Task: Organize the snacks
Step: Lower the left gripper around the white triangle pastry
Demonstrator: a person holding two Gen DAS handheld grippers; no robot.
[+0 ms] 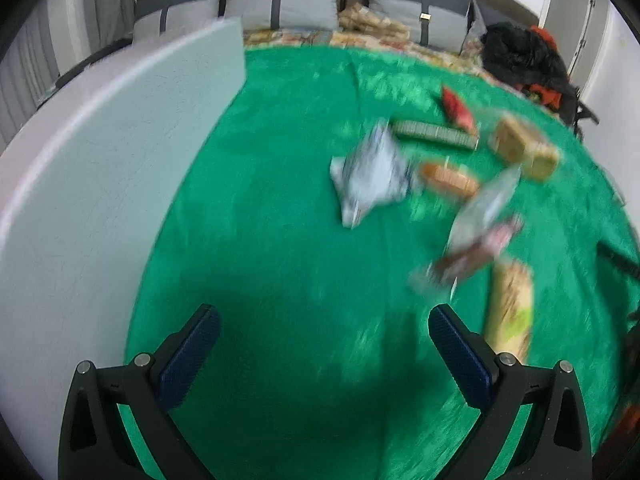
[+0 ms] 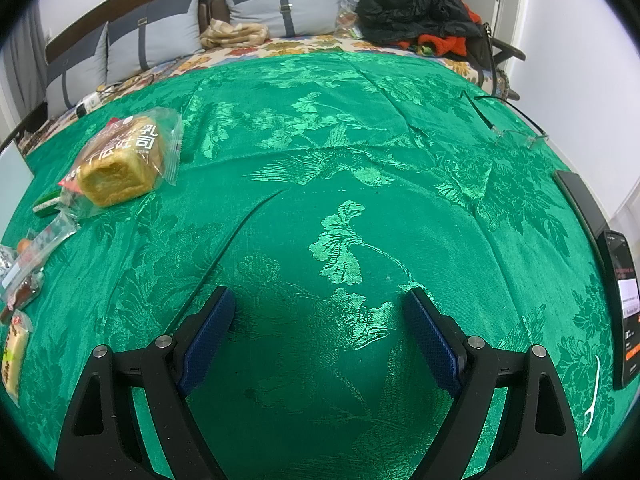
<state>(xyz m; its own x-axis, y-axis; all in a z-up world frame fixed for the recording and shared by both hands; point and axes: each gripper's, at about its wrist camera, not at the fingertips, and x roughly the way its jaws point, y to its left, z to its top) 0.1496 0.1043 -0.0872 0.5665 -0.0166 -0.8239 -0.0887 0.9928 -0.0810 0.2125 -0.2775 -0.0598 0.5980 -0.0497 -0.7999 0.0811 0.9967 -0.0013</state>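
Several snack packs lie on a green cloth (image 1: 280, 220). The blurred left wrist view shows a silver bag (image 1: 370, 176), an orange pack (image 1: 448, 178), a bagged bread loaf (image 1: 524, 148), a red packet (image 1: 458, 110), a dark green bar (image 1: 434, 134), a clear wrapper with brown snack (image 1: 476, 236) and a long bread pack (image 1: 512, 308). My left gripper (image 1: 324, 320) is open above bare cloth, short of the snacks. In the right wrist view the bread loaf (image 2: 124, 164) lies far left. My right gripper (image 2: 320, 300) is open over bare cloth.
A pale grey-white board or box (image 1: 100, 184) stands to the left of the cloth. A phone (image 2: 622, 304), glasses (image 2: 508, 120) and a white floss pick (image 2: 592, 396) lie at the right. Pillows (image 2: 280, 8) and dark and red clothing (image 2: 424, 8) sit behind.
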